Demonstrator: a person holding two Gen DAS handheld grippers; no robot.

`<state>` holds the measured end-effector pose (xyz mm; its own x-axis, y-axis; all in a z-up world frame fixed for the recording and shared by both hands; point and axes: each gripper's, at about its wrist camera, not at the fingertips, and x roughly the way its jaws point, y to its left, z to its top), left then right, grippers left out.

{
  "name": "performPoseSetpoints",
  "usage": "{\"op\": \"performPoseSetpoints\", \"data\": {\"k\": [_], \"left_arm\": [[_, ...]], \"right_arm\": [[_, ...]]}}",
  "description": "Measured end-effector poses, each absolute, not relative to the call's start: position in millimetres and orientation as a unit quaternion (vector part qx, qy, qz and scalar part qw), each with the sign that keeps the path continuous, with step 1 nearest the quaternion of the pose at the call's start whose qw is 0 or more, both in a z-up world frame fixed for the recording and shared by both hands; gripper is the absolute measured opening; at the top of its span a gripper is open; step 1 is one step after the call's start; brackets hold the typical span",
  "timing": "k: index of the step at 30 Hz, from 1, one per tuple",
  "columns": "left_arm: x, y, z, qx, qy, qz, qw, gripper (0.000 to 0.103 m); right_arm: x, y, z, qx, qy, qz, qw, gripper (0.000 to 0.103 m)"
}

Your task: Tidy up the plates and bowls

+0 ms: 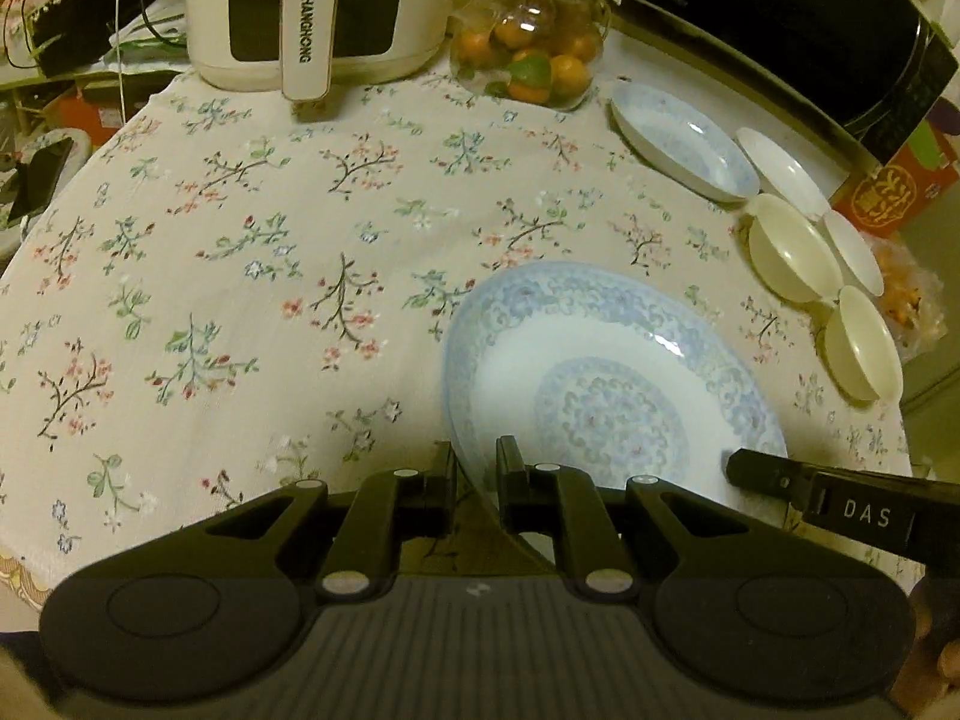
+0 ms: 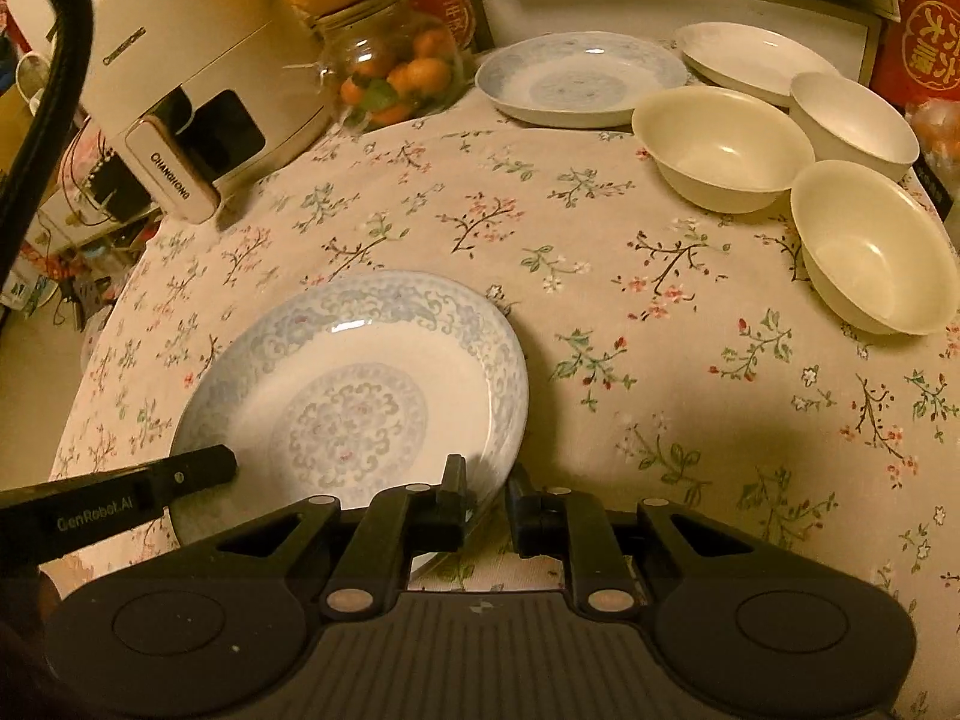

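Patterned plate (image 1: 612, 384) hangs tilted over the floral worktop (image 1: 270, 252), its rim pinched on opposite sides by the left tool (image 1: 477, 468) and right tool (image 2: 486, 486). Both should move level together toward the matching plate (image 2: 579, 81).

Blue-patterned plate (image 1: 606, 384), floral tablecloth (image 1: 252, 252)
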<state>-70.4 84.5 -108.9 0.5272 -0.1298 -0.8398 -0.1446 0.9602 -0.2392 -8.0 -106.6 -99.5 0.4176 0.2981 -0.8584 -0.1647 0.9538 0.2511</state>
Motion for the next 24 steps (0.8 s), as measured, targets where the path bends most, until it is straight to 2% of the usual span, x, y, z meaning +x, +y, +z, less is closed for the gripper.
{"op": "performPoseSetpoints", "data": {"k": [4, 16, 24], "left_arm": [[-67, 84, -124, -0.139, 0.501, 0.011, 0.854, 0.014], [-64, 83, -120, -0.135, 0.503, 0.023, 0.853, 0.016], [-57, 89, -114, -0.117, 0.497, 0.049, 0.859, 0.024]], "right_arm": [[-5, -101, -108, 0.049, 0.53, 0.142, 0.834, 0.015], [3, -101, -116, 0.069, 0.552, 0.134, 0.82, 0.015], [8, -106, -114, 0.075, 0.547, 0.118, 0.825, 0.019]]}}
